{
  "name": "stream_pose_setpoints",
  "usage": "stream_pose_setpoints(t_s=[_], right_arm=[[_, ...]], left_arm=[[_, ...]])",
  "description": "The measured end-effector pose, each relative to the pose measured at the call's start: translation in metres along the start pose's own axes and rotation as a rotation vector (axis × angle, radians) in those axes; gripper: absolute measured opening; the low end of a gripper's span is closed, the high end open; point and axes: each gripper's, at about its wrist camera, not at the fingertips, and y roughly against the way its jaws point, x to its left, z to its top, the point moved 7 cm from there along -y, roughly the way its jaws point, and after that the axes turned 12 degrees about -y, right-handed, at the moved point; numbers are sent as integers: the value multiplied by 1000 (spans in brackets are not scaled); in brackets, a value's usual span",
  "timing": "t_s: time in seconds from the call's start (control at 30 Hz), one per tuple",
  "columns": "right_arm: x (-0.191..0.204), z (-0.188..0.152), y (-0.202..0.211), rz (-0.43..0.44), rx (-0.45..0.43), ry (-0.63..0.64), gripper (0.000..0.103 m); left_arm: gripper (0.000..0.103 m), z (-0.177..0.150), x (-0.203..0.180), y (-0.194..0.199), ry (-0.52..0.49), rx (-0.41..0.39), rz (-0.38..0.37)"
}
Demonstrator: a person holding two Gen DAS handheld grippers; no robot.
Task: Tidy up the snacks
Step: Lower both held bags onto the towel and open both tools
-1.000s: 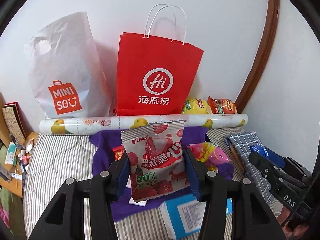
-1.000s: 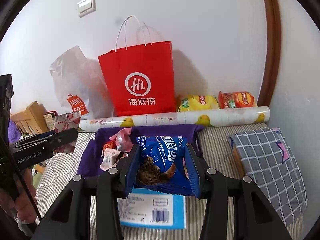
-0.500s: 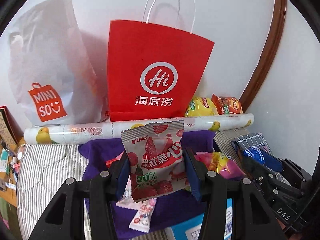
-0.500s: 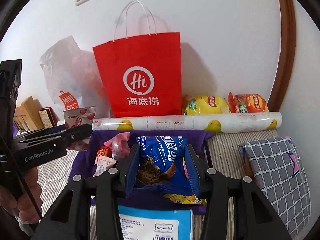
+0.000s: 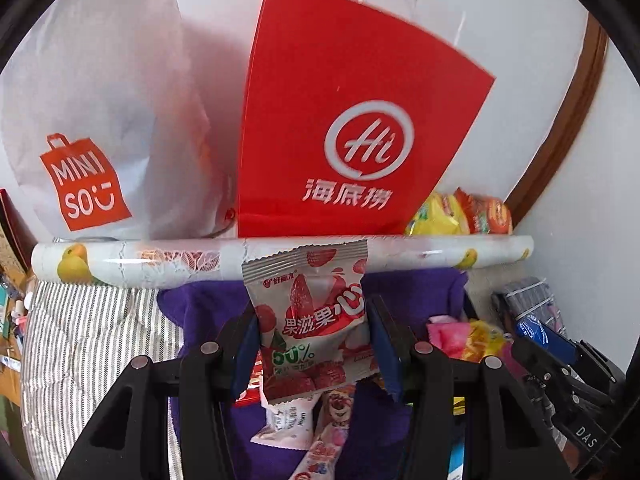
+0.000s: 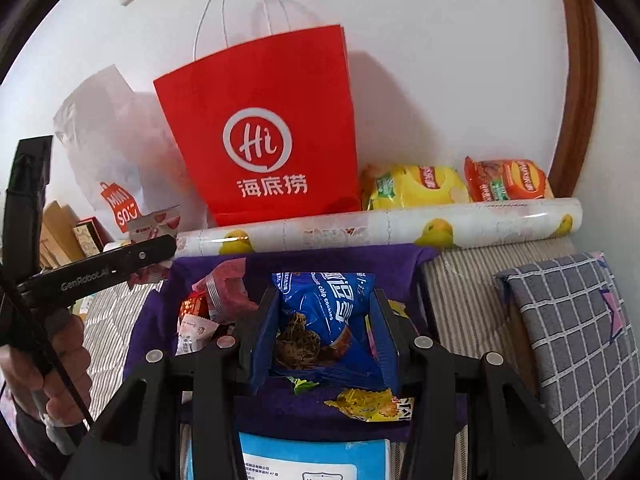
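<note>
My left gripper [image 5: 312,344] is shut on a pink-and-white strawberry snack pouch [image 5: 312,312], held upright above a purple cloth [image 5: 200,308] strewn with small snacks. My right gripper [image 6: 324,332] is shut on a blue chocolate chip cookie bag [image 6: 324,316] above the same purple cloth [image 6: 160,312]. A red paper bag with a white Hi logo [image 5: 352,128] stands against the wall straight ahead; it also shows in the right wrist view [image 6: 264,128]. The left gripper and its pouch [image 6: 156,224] show at the left of the right wrist view.
A white Miniso plastic bag [image 5: 92,120] stands left of the red bag. A printed paper roll [image 5: 120,260] lies across in front of both bags. Yellow [image 6: 412,186] and orange [image 6: 508,180] chip bags lie behind the roll. A checked grey cushion [image 6: 572,340] lies on the right.
Both grippers have moved forward toward the red bag with their snacks held; the bag looms larger, and the left gripper has shifted left, nearer the Miniso bag.
</note>
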Motion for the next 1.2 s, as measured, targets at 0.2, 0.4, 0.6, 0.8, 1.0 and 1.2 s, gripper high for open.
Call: stream_pose_setpoints(t_s=[0.2,0.4,0.6,0.8,1.0,1.2], right_arm=[[11,-12,-23,22,59,21,45],[16,-38,-39,-9,117,67,45],[14,-45,-43,-32,129,86,46],[10,-54,-45,-46,158,91,47],[2,-60,-49,-57,178,72,47],[1,-65,-50,-70,180,90,47]], left_arm=[[48,-3,6,-5,8,19,11],[48,-4,8,-8,22,26,-1],[48,-4,2,-8,5,27,1],[49,-5,-5,-9,-10,27,-5],[49,-6,-9,-11,-19,37,-11],[48,-7,-10,-13,-21,46,-14]])
